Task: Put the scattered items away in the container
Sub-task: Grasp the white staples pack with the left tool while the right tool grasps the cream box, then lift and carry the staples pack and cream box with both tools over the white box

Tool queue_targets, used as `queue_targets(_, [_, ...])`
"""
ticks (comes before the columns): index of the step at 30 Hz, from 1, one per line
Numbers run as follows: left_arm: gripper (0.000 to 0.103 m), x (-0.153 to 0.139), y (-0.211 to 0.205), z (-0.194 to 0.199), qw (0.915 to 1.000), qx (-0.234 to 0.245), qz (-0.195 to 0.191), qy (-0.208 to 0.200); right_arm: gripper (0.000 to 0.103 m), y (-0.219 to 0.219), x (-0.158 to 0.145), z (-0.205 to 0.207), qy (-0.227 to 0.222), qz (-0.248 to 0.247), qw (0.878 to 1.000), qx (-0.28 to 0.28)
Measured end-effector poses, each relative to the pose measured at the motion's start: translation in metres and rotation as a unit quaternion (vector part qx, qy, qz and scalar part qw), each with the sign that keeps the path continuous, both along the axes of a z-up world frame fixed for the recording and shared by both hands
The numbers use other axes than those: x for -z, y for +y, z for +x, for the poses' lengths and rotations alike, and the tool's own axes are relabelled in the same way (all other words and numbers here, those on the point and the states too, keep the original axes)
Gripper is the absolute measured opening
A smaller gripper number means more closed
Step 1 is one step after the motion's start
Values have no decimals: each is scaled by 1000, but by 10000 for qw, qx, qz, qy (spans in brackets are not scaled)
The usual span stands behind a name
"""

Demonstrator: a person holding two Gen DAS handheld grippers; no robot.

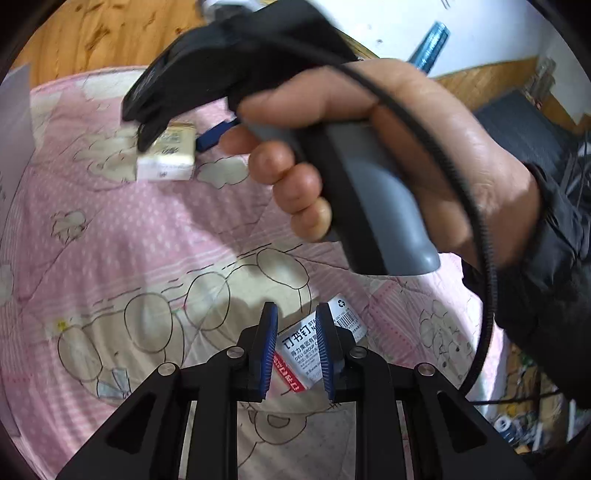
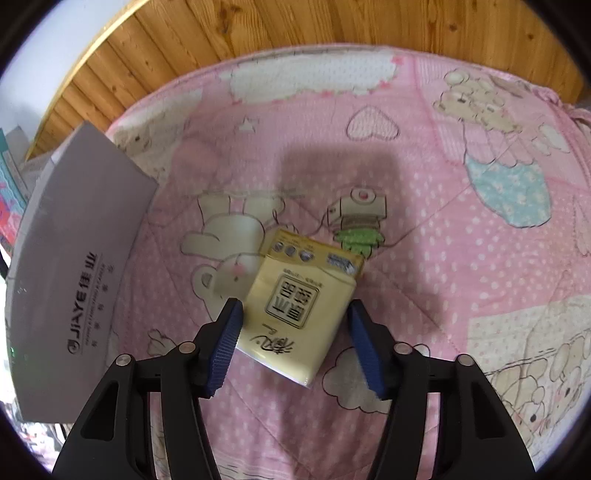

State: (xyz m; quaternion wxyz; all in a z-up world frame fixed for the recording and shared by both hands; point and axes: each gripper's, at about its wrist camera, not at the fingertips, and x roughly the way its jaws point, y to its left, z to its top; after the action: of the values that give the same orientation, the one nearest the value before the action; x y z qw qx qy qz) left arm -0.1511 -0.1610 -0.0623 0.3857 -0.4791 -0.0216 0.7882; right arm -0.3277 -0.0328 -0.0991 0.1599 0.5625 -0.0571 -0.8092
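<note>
My left gripper [image 1: 295,349] has its ribbed blue pads part-way open, and a small white paper box of staples [image 1: 319,347] with red and black print lies between them on the quilt; I cannot tell whether either pad actually touches it, since the right pad covers part of its label.

My right gripper [image 2: 295,345] is spread much wider. A soft pale-yellow plastic tissue pack [image 2: 295,306] lies tilted between its pads, its near left edge just beside the left pad and a clear gap on the right side. In the left wrist view that same gripper [image 1: 147,129] appears from outside, blurred, its black body and grey handle held in a bare hand [image 1: 399,155] with a dark sleeve, the tissue pack [image 1: 166,157] right under its tips.

Everything sits on a pink quilted cotton bedspread [image 2: 443,229], dotted and printed with cartoon bears and clouds. A grey cardboard box [image 2: 81,258] with white lettering stands at the left edge of the quilt, left of the tissue pack and apart from it. Wooden panelling [image 2: 295,26] runs along the far side.
</note>
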Motion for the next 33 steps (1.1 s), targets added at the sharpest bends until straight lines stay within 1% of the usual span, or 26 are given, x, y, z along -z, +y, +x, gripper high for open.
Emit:
queue_targets(2, [26,-2,5,1,9998,104,-93,137,52,7,-2,2,-13,-25,10000,2])
queue_targets(4, [34,-5,8,3,9993,201,-120,274,49,13,-8,7,35,83,10000,-29])
queue_targets(5, [41,-5,10,4,9991,243,-127,329,48,19,-11,10,50,86,9999,-32])
queue_targets(6, [45,-5,11,4,9989,276,-127,367,47,25,-13,13,47,65,10000,-8])
queue_targets(10, [46,-3,21,11,9976,537,-181,402,39,53,-22,29,8,-56,9999,136])
queue_targets(11, [46,-3,23,14,9967,627,-224,456,30,59,-23,33,-6,-97,9998,178])
queue_targets(12, [49,-3,24,17,9956,718,-281,536,25,65,-24,38,-34,-138,9997,207])
queue_targets(13, [53,-4,26,21,9942,810,-338,616,24,72,-23,44,-52,-156,9995,265])
queue_targets(14, [62,-3,28,24,9927,884,-434,698,23,77,-22,49,-69,-166,9994,305])
queue_targets(15, [64,-1,30,26,9908,938,-576,783,23,79,-19,52,-88,-171,9993,324])
queue_targets(16, [64,3,32,27,9888,979,-747,846,23,82,-17,55,-108,-176,9992,341])
queue_targets(17, [64,7,35,28,9865,1005,-950,882,24,84,-15,57,-109,-184,9991,370])
queue_targets(18, [62,12,37,28,9837,1030,-1154,918,25,86,-14,59,-104,-195,9989,403])
queue_targets(19, [59,14,38,28,9822,992,-1268,970,26,88,-14,60,-114,-221,9987,440])
queue_targets(20, [47,13,35,24,9838,859,-1256,947,29,88,-14,60,-140,-256,9984,483])
queue_targets(21, [42,13,29,17,9867,699,-1218,815,40,89,-13,60,-169,-293,9980,528])
queue_targets(24, [41,14,13,2,9930,208,-1043,508,53,85,-15,60,-95,-274,9979,576])
queue_targets(26, [41,15,1,-8,9952,-122,-914,316,57,78,-15,58,-32,-192,9984,531])
queue_targets(28, [39,15,-8,-17,9956,-415,-827,176,58,69,-13,54,-2,-103,9989,452])
queue_targets(31, [40,15,-11,-21,9936,-595,-938,220,58,53,-5,48,-36,23,9997,253])
queue_targets(33, [46,16,-9,-23,9937,-573,-942,219,59,45,0,47,-20,113,9998,137])
